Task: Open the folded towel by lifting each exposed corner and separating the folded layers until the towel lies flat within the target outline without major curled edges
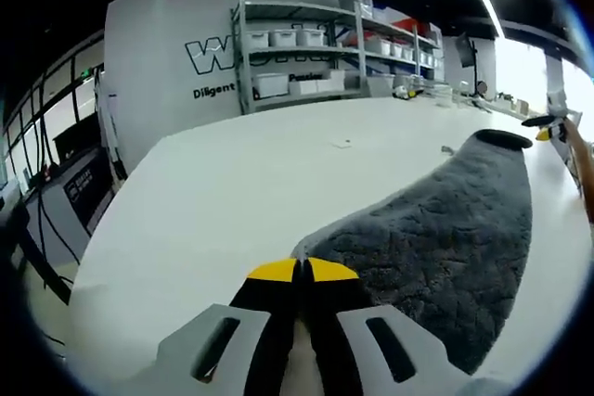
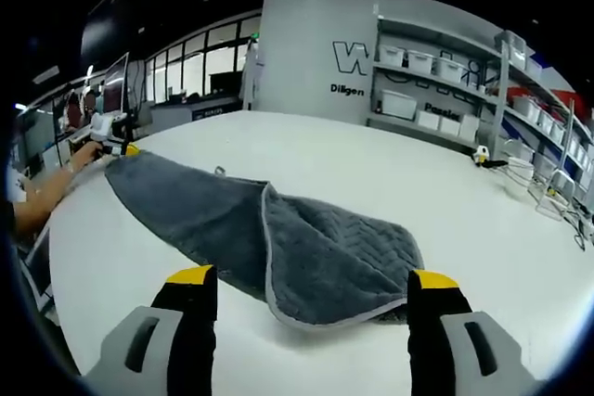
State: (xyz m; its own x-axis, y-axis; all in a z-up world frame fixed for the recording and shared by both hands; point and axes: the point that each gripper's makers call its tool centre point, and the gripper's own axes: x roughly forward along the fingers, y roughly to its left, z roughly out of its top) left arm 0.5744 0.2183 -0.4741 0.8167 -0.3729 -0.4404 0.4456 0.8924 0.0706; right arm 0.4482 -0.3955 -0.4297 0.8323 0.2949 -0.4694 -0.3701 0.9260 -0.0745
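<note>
A dark grey towel (image 1: 436, 229) lies on the white table (image 1: 213, 201), stretching away to the right. My left gripper (image 1: 302, 271) is shut, its yellow tips pinching the towel's near corner. In the right gripper view the towel (image 2: 204, 210) runs from the left gripper (image 2: 116, 141) toward me. Its near end is a folded-over layer (image 2: 339, 261) with a herringbone weave and a pale hem. My right gripper (image 2: 311, 277) stands wide open just short of that fold, holding nothing. It also appears past the towel's far end as the right gripper (image 1: 548, 125).
Metal shelves (image 1: 306, 53) with white bins stand behind the table, next to a lettered wall. A small yellow-and-black tool (image 2: 484, 157) lies at the table's far right. A person's forearm (image 2: 42, 197) reaches in at the left. Bare tabletop (image 2: 483, 229) surrounds the towel.
</note>
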